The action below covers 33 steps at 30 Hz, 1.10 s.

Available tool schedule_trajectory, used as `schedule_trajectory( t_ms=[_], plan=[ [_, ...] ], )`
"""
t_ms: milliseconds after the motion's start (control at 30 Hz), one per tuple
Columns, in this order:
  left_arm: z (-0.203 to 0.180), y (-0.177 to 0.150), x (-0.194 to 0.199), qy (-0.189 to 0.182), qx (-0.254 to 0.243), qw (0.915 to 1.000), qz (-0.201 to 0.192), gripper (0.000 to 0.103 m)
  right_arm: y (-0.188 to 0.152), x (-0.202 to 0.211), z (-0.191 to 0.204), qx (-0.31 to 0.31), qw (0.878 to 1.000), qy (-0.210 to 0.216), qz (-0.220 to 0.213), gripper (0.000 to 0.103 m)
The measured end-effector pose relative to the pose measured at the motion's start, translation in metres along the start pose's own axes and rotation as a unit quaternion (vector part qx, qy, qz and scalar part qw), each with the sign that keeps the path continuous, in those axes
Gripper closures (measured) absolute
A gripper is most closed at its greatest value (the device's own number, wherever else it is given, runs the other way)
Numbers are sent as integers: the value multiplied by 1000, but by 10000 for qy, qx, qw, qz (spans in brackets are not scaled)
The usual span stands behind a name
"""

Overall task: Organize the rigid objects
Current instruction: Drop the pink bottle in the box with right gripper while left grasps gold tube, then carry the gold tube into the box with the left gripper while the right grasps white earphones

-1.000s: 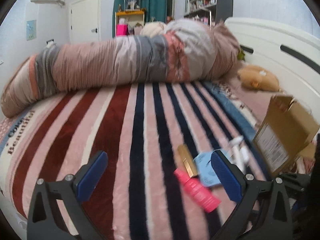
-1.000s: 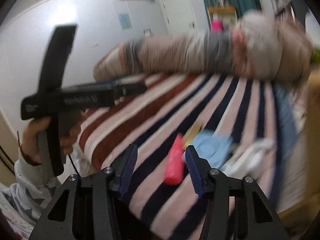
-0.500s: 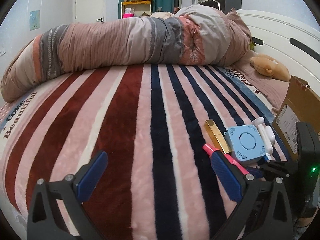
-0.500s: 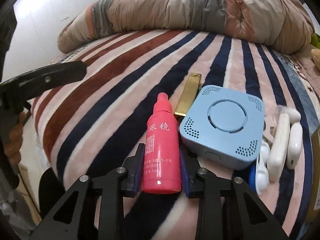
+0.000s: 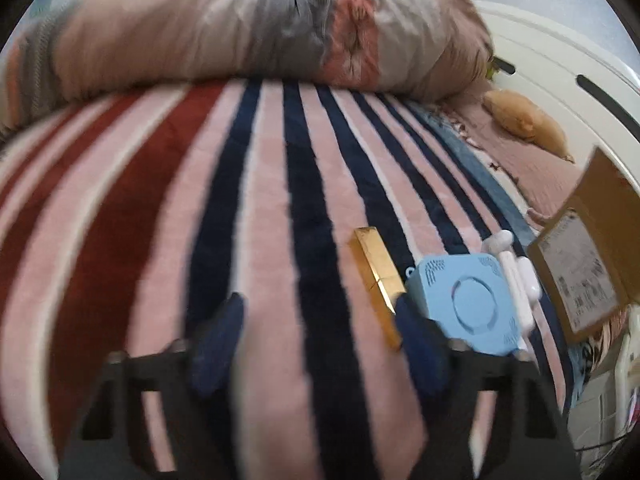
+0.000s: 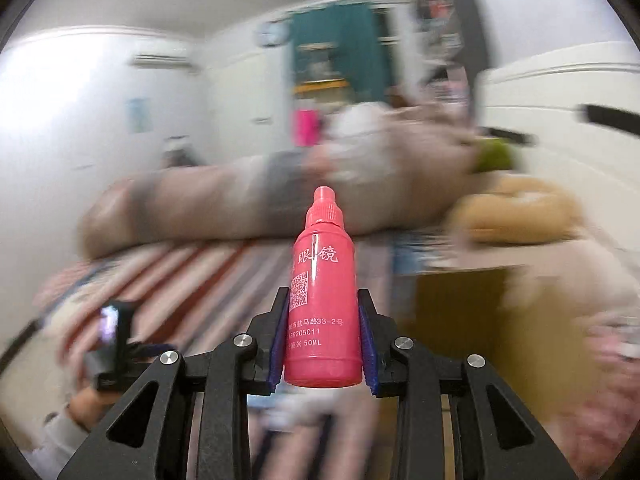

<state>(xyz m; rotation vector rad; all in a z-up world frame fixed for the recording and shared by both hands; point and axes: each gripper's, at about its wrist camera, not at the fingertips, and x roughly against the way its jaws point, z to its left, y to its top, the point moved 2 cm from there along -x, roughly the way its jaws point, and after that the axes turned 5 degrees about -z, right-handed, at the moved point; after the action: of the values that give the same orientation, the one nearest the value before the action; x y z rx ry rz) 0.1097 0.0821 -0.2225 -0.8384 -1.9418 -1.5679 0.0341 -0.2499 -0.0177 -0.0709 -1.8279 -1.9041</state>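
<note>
Right gripper (image 6: 323, 344) clamped on pink bottle (image 6: 322, 300), raised above the bed; left gripper (image 5: 318, 344) spread wide, holding nothing.

Legible on bottle: "眼镜", QR code, "盐马路33-2号", "50ML". Seen only from left wrist: gold bar-shaped box (image 5: 378, 280) touching blue square device (image 5: 470, 304) on striped blanket (image 5: 160, 220), white cases (image 5: 518, 280) just beside, cardboard box (image 5: 588, 256) with printed label too blurred to read. Seen only from right wrist: bottle; surroundings motion-blurred.

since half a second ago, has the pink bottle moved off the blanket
Yes. The pink bottle, clamped in the right tongs, has gone up: it lay beside the blue box on the striped blanket, now absent there.
</note>
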Motion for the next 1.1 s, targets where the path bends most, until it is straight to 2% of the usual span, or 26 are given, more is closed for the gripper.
schedule_trajectory(
  t_ms=[67,133,200,267,333,367,433,467,567,633,700,767,867,933,1000,1100],
  plan=[
    [-5,4,-15,57,4,10000,-69,42,-4,4,-40,-48,9971,-732,202,76],
    [-11,9,-20,-58,17,10000,-74,42,-14,-1,-66,-112,9929,-1046,551,76],
    [-24,10,-24,-220,-171,9996,92,46,-23,-7,-82,-141,9891,-1179,873,76],
    [-36,10,-27,-51,-475,9988,72,46,-31,-12,-95,-121,9859,-1248,1109,76],
    [-38,10,-28,88,-472,9988,110,50,-36,-13,-98,-61,9834,-1316,1250,76],
    [-37,10,-29,90,-378,9991,141,54,-37,-13,-102,-47,9824,-1356,1283,75],
    [-37,9,-30,98,-357,9992,161,68,-39,-17,-96,-52,9817,-1388,1300,63],
    [-40,7,-31,64,-502,9985,222,77,-39,-17,-97,-98,9838,-1287,1241,56],
    [-42,1,-25,187,-952,9950,256,79,-40,-21,-92,-183,9875,-1064,1150,55],
    [-31,1,-22,380,-964,9941,321,80,-42,-19,-82,-173,9888,-991,1102,55],
    [-25,1,-24,365,-847,9951,358,83,-39,-21,-78,-176,9904,-894,1042,55],
    [-25,1,-27,383,-671,9966,289,83,-38,-22,-74,-168,9920,-783,980,55],
    [-33,0,-31,553,-770,9954,131,87,-35,-22,-68,-163,9933,-675,924,55],
    [-34,0,-29,539,-794,9953,87,88,-32,-20,-63,-182,9948,-558,827,55],
    [-27,2,-21,416,-709,9966,101,88,-26,-15,-49,-121,9974,-219,679,55],
    [-20,16,5,482,-738,9961,-77,88,-19,-9,-13,218,9974,445,524,55]
  ],
)
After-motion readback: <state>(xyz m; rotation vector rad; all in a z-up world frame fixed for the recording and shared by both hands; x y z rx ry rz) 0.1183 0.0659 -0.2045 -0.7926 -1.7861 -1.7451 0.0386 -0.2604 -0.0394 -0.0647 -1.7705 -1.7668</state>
